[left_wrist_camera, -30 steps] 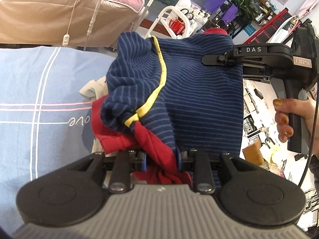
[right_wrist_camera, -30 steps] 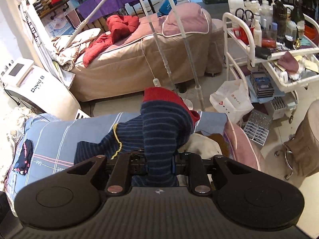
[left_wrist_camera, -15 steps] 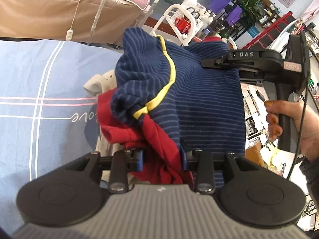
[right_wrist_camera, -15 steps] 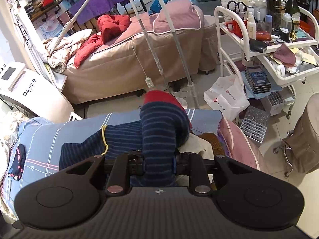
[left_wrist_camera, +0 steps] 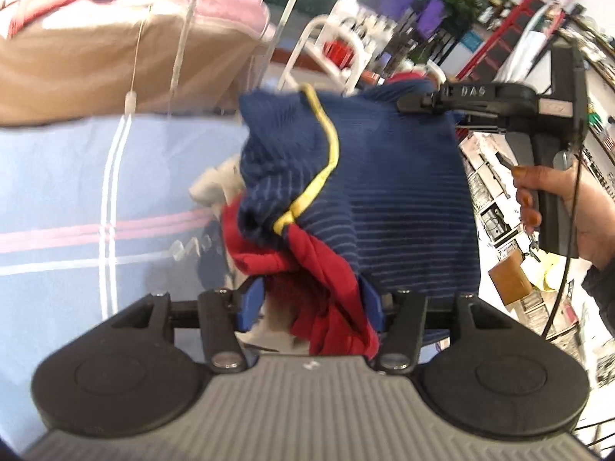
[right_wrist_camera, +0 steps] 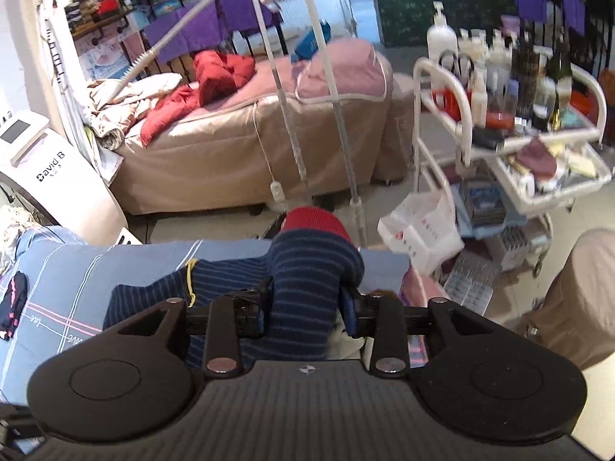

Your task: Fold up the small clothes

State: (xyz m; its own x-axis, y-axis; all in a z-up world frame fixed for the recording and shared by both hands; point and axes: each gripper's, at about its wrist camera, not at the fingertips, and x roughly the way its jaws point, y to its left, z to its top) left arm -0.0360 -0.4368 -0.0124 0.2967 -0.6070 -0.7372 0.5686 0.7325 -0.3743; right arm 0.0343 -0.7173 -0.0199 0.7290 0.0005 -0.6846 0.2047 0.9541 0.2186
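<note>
From the left wrist: the left gripper [left_wrist_camera: 313, 301] has its jaws clenched on the red hem of a navy striped knit garment with yellow piping [left_wrist_camera: 388, 192], held aloft above the blue bedsheet [left_wrist_camera: 77, 192]. It looks soft, light and droopy.

From the right wrist: the right gripper [right_wrist_camera: 305, 313] pinches the garment's red-cuffed edge; corners and hems seem the surest holds.

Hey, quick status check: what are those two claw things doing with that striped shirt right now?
Left gripper shut on the red hem. Right gripper shut on the navy striped shirt, held above the blue bedsheet. Cream cloth beneath; nothing blocking.
</note>
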